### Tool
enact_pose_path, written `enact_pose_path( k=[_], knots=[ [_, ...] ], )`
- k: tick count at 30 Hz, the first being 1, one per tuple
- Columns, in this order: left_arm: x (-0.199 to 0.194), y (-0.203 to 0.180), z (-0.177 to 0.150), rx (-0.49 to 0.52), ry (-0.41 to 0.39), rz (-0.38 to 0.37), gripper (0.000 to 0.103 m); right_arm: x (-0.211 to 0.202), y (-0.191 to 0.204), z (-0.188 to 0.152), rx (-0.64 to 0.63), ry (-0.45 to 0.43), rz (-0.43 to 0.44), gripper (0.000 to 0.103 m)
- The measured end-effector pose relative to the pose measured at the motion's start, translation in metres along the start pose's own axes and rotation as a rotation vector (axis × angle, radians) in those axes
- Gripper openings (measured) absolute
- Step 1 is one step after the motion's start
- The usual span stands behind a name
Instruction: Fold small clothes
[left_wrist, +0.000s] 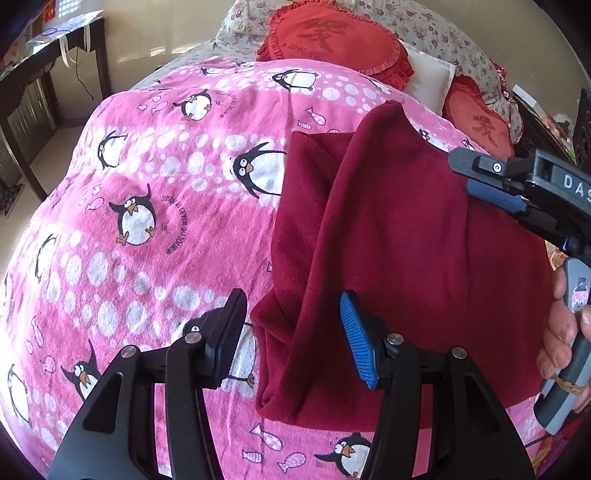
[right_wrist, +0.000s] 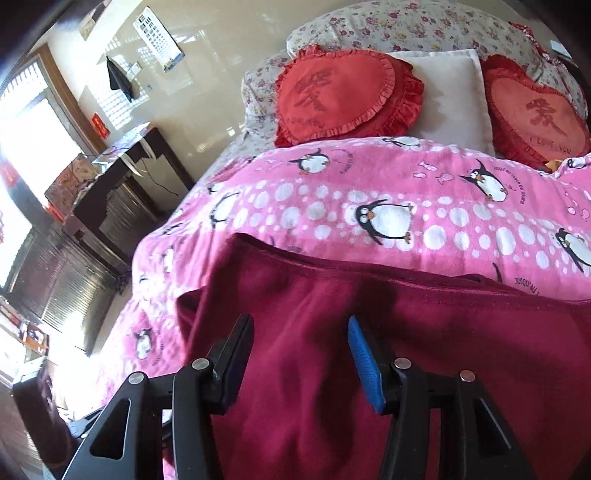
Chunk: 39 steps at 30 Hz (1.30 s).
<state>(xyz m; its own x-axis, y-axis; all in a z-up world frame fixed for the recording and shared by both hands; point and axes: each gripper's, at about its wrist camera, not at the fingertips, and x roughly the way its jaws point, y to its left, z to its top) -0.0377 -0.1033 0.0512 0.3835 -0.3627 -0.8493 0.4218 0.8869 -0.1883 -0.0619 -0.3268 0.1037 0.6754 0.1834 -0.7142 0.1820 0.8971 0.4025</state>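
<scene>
Your left gripper (left_wrist: 291, 339) and right gripper (right_wrist: 301, 360) both have released fingers, gripping nothing. The dark red garment (left_wrist: 406, 258) lies partly folded on the pink penguin blanket (left_wrist: 147, 184), on the bed.

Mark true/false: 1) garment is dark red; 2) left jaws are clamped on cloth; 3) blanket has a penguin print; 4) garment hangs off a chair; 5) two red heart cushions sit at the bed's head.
1) True: the garment is dark red.
2) False: the left gripper has open jaws, gripping nothing.
3) True: the blanket is pink with penguins.
4) False: it lies on the blanket.
5) True: cushions by a white pillow.
</scene>
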Motion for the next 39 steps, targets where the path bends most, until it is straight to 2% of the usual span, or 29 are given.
enact_pose_path(
  k=[4, 8, 12, 14, 15, 17, 18, 19, 20, 24, 26, 28, 30, 31, 32, 34, 39],
  knots=[
    [0.001, 0.004, -0.006, -0.019, 0.016, -0.016, 0.053, 0.012, 0.032, 0.004, -0.03, 0.042, 0.065, 0.051],
    [0.001, 0.005, -0.011, -0.024, 0.022, -0.022, 0.053, 0.043, 0.052, 0.013, -0.016, 0.069, 0.032, 0.051],
    [0.006, 0.006, -0.015, -0.023, 0.035, -0.029, 0.053, 0.078, 0.054, 0.017, 0.02, 0.134, -0.027, 0.051],
    [0.007, 0.006, -0.016, -0.017, 0.035, -0.031, 0.053, 0.089, 0.053, 0.017, 0.019, 0.131, -0.045, 0.049],
    [0.006, 0.005, -0.016, -0.015, 0.031, -0.033, 0.053, 0.089, 0.052, 0.018, 0.01, 0.113, -0.062, 0.045],
    [0.005, 0.005, -0.016, -0.012, 0.023, -0.033, 0.053, 0.088, 0.048, 0.021, 0.008, 0.106, -0.081, 0.019],
    [0.004, 0.005, -0.016, -0.013, 0.021, -0.034, 0.053, 0.086, 0.046, 0.021, 0.019, 0.103, -0.063, 0.016],
    [0.003, 0.007, -0.014, -0.016, 0.016, -0.037, 0.053, 0.083, 0.042, 0.023, 0.037, 0.1, -0.035, 0.007],
    [0.001, 0.01, -0.013, -0.023, 0.009, -0.04, 0.053, 0.078, 0.042, 0.024, 0.045, 0.095, -0.013, 0.006],
    [-0.01, 0.02, -0.01, -0.061, -0.027, -0.049, 0.053, 0.065, 0.064, 0.029, -0.005, 0.063, 0.048, 0.006],
    [-0.011, 0.021, -0.009, -0.066, -0.024, -0.048, 0.053, 0.072, 0.073, 0.03, -0.033, 0.066, 0.026, 0.006],
    [-0.01, 0.021, -0.008, -0.058, -0.011, -0.037, 0.053, 0.092, 0.066, 0.026, -0.009, 0.103, 0.012, 0.006],
    [-0.011, 0.02, -0.009, -0.049, -0.016, -0.034, 0.053, 0.099, 0.051, 0.02, 0.05, 0.116, 0.056, 0.01],
    [-0.012, 0.02, -0.008, -0.046, -0.023, -0.031, 0.053, 0.096, 0.047, 0.019, 0.065, 0.112, 0.091, 0.016],
    [-0.014, 0.02, -0.009, -0.044, -0.029, -0.028, 0.053, 0.088, 0.044, 0.017, 0.076, 0.108, 0.131, 0.032],
    [-0.016, 0.019, -0.01, -0.042, -0.034, -0.034, 0.053, 0.068, 0.04, 0.012, 0.077, 0.091, 0.167, 0.046],
    [-0.01, 0.011, -0.009, -0.051, -0.032, -0.052, 0.053, 0.0, 0.006, -0.009, 0.031, -0.019, 0.04, 0.046]
  ],
)
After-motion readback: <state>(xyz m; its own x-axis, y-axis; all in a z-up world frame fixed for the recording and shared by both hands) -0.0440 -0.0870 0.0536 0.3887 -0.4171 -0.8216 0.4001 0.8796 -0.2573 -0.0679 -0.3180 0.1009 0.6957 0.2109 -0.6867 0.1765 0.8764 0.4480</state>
